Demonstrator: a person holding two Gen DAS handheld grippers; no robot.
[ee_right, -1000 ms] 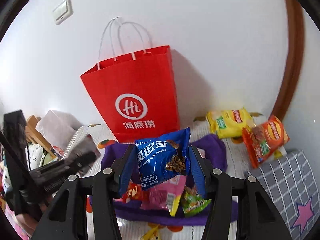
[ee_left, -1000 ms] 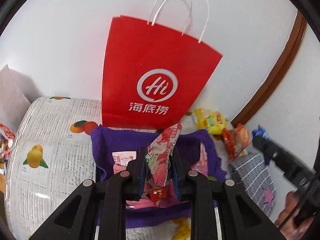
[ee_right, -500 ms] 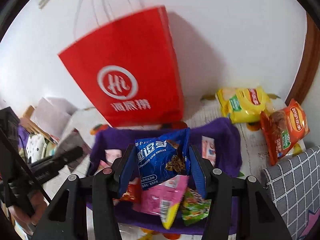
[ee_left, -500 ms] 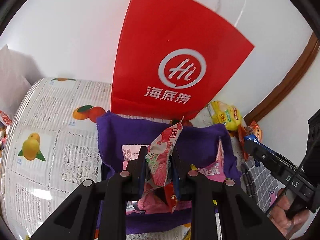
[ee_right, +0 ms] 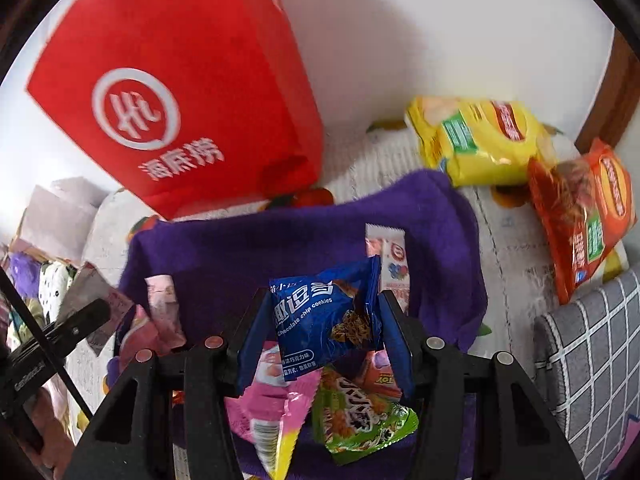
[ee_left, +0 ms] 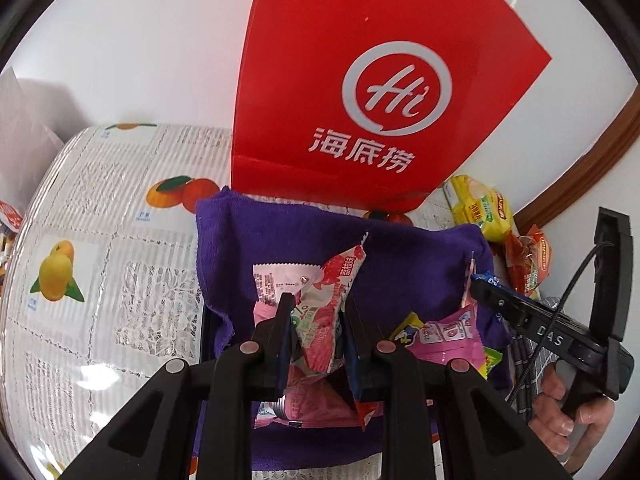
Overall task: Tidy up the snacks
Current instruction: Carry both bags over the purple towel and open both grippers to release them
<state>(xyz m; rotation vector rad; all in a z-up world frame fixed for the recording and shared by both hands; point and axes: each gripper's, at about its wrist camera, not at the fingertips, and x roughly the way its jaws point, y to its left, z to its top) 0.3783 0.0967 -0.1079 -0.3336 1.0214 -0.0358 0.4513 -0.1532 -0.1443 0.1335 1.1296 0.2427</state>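
My left gripper [ee_left: 316, 312] is shut on a pink and white snack packet [ee_left: 332, 292], held just above a purple cloth-lined box [ee_left: 280, 240] with several small packets in it. In the right wrist view my right gripper [ee_right: 326, 320] is shut on a blue chocolate chip cookie packet [ee_right: 324, 316] over the same purple box [ee_right: 280, 240]. Below it lie a pink packet [ee_right: 276, 412] and a green packet [ee_right: 360, 416]. The right gripper also shows at the right edge of the left wrist view, held by a hand [ee_left: 568, 420].
A red paper bag [ee_left: 380, 92] stands against the wall behind the box. A yellow chip bag [ee_right: 476, 140] and an orange chip bag [ee_right: 580, 216] lie at the right. A grey checked cloth [ee_right: 592, 352] is at the right edge. A fruit-print tablecloth [ee_left: 100, 260] covers the table.
Both grippers have come down toward the purple box with their packets still held. The red bag and the box now look larger and nearer.
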